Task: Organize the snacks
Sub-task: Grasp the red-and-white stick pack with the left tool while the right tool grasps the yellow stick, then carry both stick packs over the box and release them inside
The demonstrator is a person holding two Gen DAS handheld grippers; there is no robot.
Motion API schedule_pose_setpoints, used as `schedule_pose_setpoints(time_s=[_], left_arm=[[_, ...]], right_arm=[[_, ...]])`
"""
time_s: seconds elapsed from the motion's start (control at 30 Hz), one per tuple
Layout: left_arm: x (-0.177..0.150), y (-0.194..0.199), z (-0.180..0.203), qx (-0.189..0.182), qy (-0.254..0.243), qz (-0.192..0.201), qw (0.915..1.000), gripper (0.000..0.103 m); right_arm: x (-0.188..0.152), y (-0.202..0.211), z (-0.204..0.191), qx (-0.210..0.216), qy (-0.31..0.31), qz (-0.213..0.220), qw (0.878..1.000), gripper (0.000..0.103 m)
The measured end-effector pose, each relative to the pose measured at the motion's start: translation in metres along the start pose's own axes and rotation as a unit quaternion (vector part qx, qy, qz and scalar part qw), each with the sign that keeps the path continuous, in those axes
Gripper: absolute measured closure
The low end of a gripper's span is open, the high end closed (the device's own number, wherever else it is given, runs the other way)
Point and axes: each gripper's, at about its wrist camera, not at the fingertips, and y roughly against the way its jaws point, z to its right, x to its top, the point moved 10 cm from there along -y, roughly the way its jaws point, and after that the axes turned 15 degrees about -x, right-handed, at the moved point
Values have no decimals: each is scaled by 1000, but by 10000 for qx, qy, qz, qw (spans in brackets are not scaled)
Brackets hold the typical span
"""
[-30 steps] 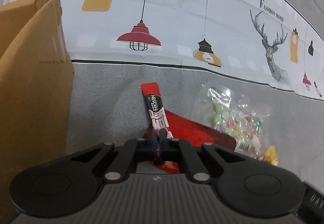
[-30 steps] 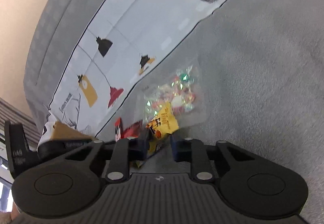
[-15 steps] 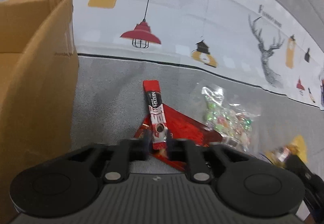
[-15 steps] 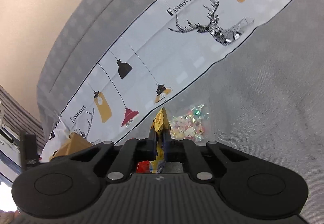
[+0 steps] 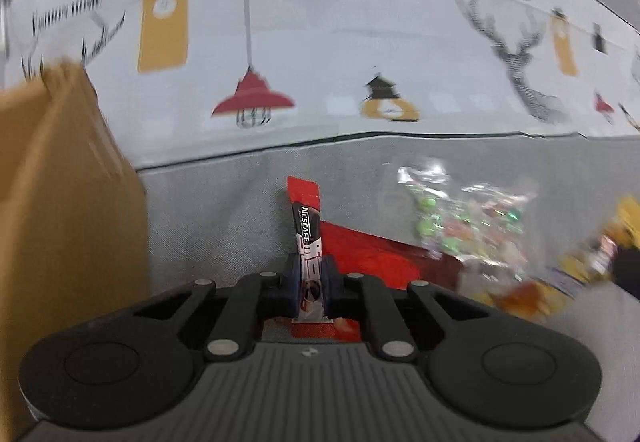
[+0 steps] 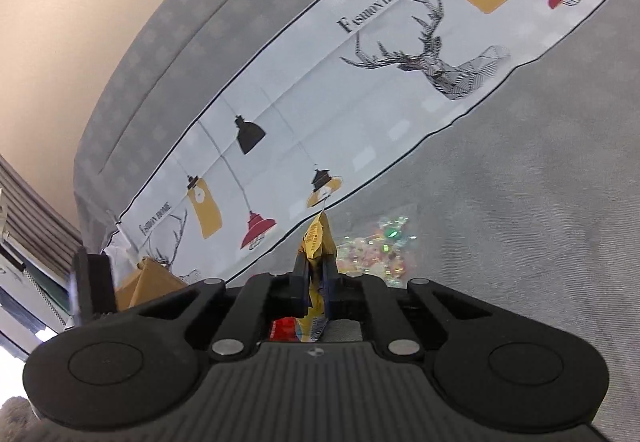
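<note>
My left gripper (image 5: 308,266) is shut on a red and black Nescafe stick (image 5: 306,226), held upright above the grey sofa seat. My right gripper (image 6: 314,266) is shut on a yellow snack packet (image 6: 318,242), lifted off the seat; the packet also shows blurred in the left wrist view (image 5: 600,254). A cardboard box (image 5: 60,202) stands close on the left of the left gripper and shows far left in the right wrist view (image 6: 148,278). A clear bag of wrapped candies (image 5: 468,218) and a flat red packet (image 5: 380,254) lie on the seat.
A printed cloth with lamps and deer (image 6: 400,54) covers the sofa back. The candy bag (image 6: 376,246) lies on the seat beyond the right gripper. The grey seat (image 6: 540,202) stretches to the right.
My right gripper closed on the yellow packet and lifted it off the seat. My left gripper rose with the Nescafe stick; the view tilted up and is blurred.
</note>
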Motion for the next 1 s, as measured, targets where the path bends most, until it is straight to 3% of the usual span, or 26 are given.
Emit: schedule_pose_setpoints(time_s=[0.23,0.33,0.5,0.83,1.0], left_arm=[[-2,74,24,176,-453,393,9980,92],[-2,110,28,282,-706,622,9952,92],[-9,171,23,265,-717,968,9924,92],[-22,326,-21,459,-668,2136,9736,92],[-28,392,-47,359,-382,2619,9637,92]], right_arm=[[-4,15,-31,108,495,83,9987,96],[-4,37,-52,223,851,267,9958,96],[-15,81,-89,346,1056,546,9923,96],[-41,169,-206,1020,1457,1041,9785,96],[-59,208,-264,1376,1676,1273,9679,96]])
